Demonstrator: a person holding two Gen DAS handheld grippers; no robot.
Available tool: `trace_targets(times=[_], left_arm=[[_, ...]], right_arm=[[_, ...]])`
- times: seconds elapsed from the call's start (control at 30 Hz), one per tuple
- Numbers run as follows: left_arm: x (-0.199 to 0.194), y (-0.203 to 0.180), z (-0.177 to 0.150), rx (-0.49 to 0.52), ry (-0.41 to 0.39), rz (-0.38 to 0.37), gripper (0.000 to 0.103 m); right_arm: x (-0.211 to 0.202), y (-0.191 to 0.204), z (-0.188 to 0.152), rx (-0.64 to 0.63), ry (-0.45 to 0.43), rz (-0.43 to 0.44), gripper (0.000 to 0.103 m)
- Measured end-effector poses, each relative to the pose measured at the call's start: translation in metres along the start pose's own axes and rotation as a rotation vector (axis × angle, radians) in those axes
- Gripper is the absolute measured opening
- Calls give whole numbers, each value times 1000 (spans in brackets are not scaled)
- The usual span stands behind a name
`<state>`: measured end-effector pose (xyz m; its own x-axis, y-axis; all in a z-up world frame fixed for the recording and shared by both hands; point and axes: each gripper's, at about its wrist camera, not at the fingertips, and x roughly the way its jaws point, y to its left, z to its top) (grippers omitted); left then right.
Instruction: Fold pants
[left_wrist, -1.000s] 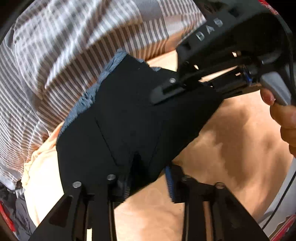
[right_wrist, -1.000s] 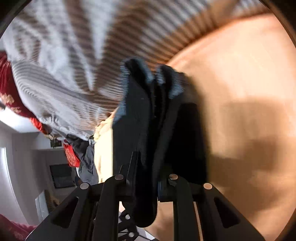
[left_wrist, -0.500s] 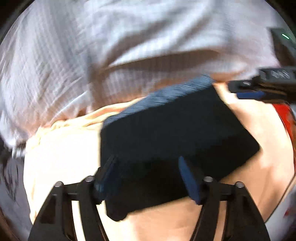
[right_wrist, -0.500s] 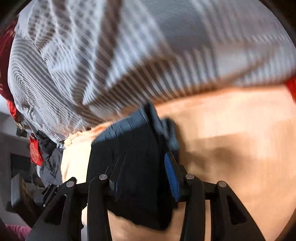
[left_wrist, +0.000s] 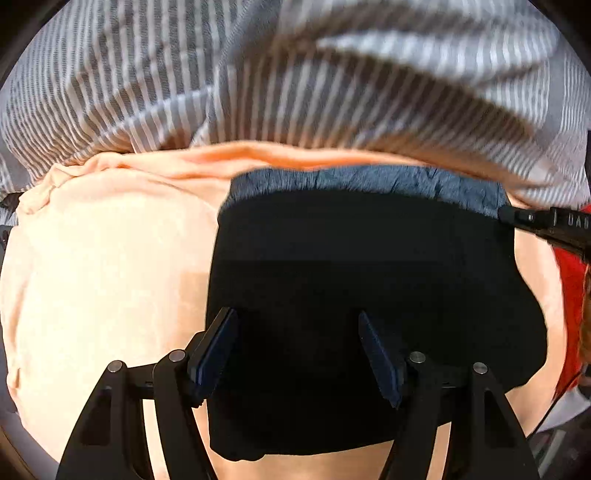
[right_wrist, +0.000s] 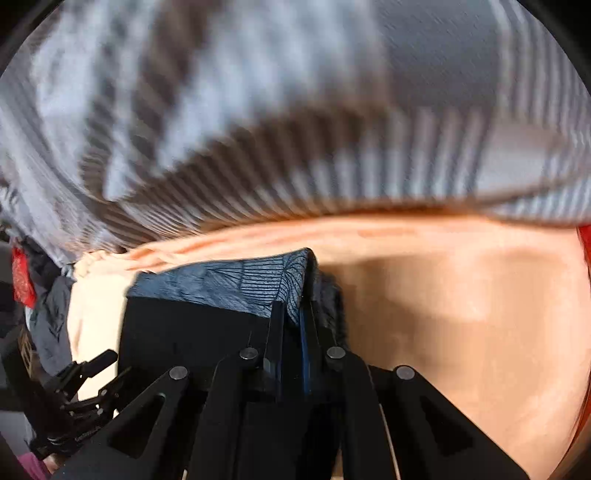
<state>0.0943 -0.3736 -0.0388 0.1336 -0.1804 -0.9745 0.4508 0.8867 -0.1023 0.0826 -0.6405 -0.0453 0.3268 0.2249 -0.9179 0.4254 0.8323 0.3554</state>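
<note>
On the peach bed sheet (left_wrist: 103, 295), the black pants (left_wrist: 351, 266) are lying as a compact folded block, their blue-grey waistband (left_wrist: 369, 181) edging up to a striped blanket (left_wrist: 258, 74). Most of the folding is looking done; what seems left is a final fold or a bit of squaring up. The left tool (left_wrist: 297, 350) is hovering over the near part of the block with jaws standing wide, pressing on nothing. The right tool (right_wrist: 291, 325) is pinching the waistband corner, jaws nearly together on the cloth. How many layers are stacked is staying hidden, the near edge is disappearing behind the tools, and the blanket is blurring badly in the right view.
</note>
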Motion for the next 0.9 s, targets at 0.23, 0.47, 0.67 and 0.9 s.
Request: trace_targets(times=[0.23, 0.47, 0.67, 0.9], left_arm=[[5, 1, -8, 17, 0, 4, 69], [7, 0, -6, 14, 0, 11, 69], [8, -3, -5, 17, -1, 18, 70], [5, -7, -4, 32, -4, 31, 70]], right_arm=[[-11, -9, -13, 67, 4, -34, 15], [-55, 8, -66, 25, -25, -74, 16], [-51, 26, -100, -18, 0, -85, 31], [-20, 5, -118, 55, 43, -112, 51]])
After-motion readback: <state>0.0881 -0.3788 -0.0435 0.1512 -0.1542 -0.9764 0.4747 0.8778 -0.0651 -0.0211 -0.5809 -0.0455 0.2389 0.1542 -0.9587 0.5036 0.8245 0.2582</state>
